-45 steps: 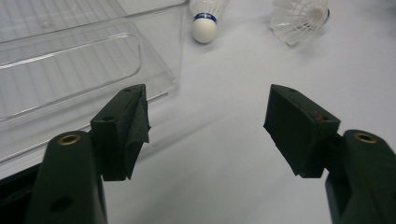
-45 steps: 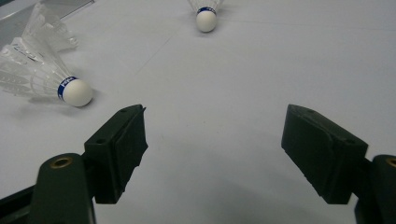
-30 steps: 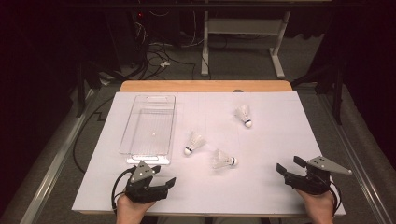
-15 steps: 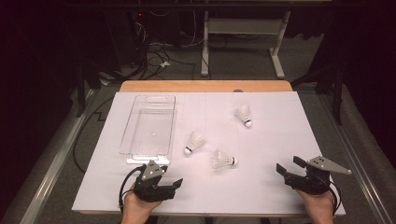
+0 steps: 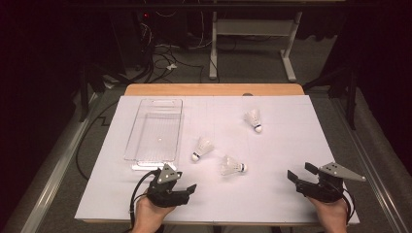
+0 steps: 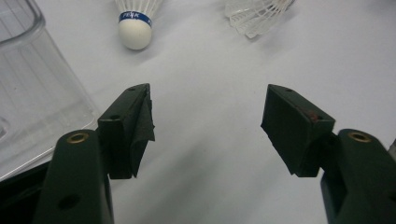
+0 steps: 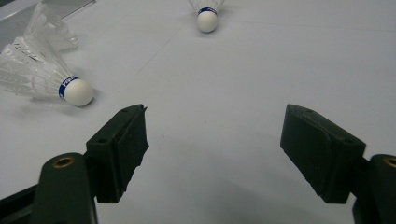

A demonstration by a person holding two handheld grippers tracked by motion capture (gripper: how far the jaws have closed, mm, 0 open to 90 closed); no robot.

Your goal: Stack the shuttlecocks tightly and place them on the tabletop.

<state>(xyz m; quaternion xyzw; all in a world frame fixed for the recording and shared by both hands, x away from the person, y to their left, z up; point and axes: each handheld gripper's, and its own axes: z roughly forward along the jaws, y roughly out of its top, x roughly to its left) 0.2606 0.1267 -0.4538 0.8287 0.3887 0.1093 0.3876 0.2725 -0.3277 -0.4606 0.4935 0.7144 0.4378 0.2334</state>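
Note:
Three white shuttlecocks lie on the white table. One shuttlecock [image 5: 202, 147] rests beside the clear plastic tray [image 5: 154, 121], a second [image 5: 232, 165] lies just right of it, and a third [image 5: 254, 119] is farther back. My left gripper [image 5: 185, 182] sits near the front edge below the tray, open with nothing between its jaws, which have just been closing a little. Ahead of the left gripper [image 6: 208, 100] are the nearest shuttlecock's cork [image 6: 136, 25] and the second one's feathers [image 6: 254, 16]. My right gripper [image 5: 299, 170] rests at the front right, open and empty [image 7: 215, 116], with a shuttlecock [image 7: 46, 77] to its left.
The tray's corner [image 6: 32, 88] lies close to the left jaw. A white sheet [image 5: 291, 136] covers the wooden table [image 5: 214, 89]. Beyond the far edge are desk legs [image 5: 213, 48] and floor cables [image 5: 165, 60]. A metal rail [image 5: 53, 170] runs along the left side.
My left gripper has slid to the right along the front edge, closer to the shuttlecocks. The right gripper and the shuttlecocks have stayed put.

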